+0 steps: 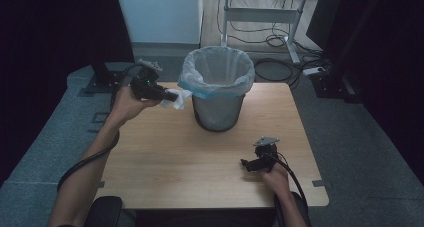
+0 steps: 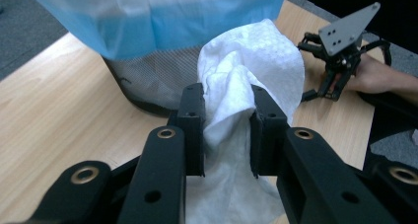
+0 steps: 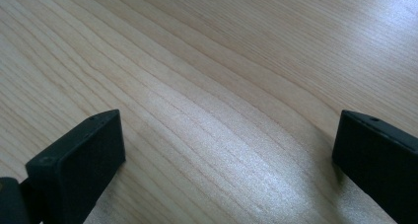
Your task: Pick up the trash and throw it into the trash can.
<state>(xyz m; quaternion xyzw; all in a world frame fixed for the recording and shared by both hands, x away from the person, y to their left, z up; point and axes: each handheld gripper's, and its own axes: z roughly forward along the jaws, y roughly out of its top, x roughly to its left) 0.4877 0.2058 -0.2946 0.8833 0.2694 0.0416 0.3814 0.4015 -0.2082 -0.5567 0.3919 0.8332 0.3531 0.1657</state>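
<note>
My left gripper (image 1: 172, 96) (image 2: 227, 128) is shut on a crumpled white tissue (image 1: 176, 98) (image 2: 256, 71), held in the air just left of the waste bin (image 1: 218, 87) and a little below its rim. The bin (image 2: 148, 81) is a dark mesh basket lined with a pale blue plastic bag (image 1: 217, 69) (image 2: 148, 17) folded over its rim. My right gripper (image 1: 246, 164) (image 3: 229, 150) rests low over the wooden table (image 1: 165, 157) (image 3: 207, 61) near the front right, its jaws wide apart with nothing between them. In the left gripper view it appears far off as the right gripper (image 2: 328, 88), held by a hand.
The table's far edge runs just behind the bin. Past it stand a white panel (image 1: 160, 14) and a desk frame with cables (image 1: 272, 34) on the floor. Grey carpet (image 1: 45, 137) surrounds the table. A dark seat back (image 1: 105, 209) sits at the front edge.
</note>
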